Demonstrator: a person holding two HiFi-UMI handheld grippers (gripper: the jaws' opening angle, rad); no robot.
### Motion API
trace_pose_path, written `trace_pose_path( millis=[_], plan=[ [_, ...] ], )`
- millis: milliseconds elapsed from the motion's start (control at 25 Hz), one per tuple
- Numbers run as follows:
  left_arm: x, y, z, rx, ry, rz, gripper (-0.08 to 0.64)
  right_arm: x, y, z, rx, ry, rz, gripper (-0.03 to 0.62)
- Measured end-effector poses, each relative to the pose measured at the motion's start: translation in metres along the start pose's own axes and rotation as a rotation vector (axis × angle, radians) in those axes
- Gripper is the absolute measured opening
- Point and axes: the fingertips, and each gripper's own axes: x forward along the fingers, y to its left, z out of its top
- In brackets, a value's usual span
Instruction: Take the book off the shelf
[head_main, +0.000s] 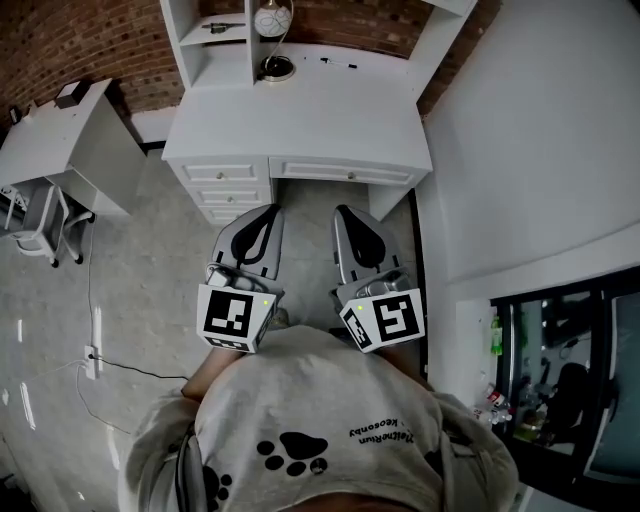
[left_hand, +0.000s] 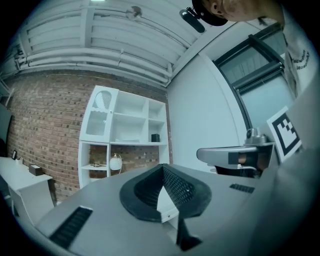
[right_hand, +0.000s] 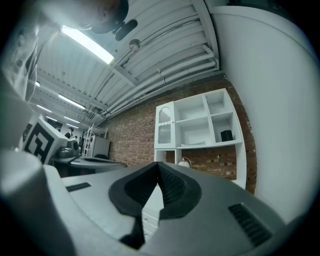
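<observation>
We've got the left hand-held gripper (head_main: 268, 215) and right hand-held gripper (head_main: 350, 218) both clenched on nothing, facing the white table (head_main: 330, 100) — what looks like the book (left_hand: 126, 140) lies flat on the shelf (left_hand: 100, 143), well apart.

A white desk (head_main: 300, 105) stands against a brick wall (head_main: 60, 40).

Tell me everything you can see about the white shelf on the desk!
The shelf is a white unit standing upright on the white desk against the brick wall. It has open cubbies, and the top-left one has an arched door. A small dark box sits in a right cubby, a flat pale thing lies in the middle one, and a round white globe stands below.
</observation>
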Motion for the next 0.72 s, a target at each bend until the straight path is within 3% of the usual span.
trace_pose_path(
  millis=[320, 720],
  plan=[
    [0.028, 0.047, -0.01, -0.014, 0.02, -0.049, 0.009, 0.051, -0.001, -0.01, -0.001, 0.019, -0.053, 0.017],
    [0.046, 0.067, -0.027, -0.049, 0.05, -0.063, 0.009, 0.077, -0.01, -0.025, -0.006, 0.059, -0.068, 0.017]
  ],
)
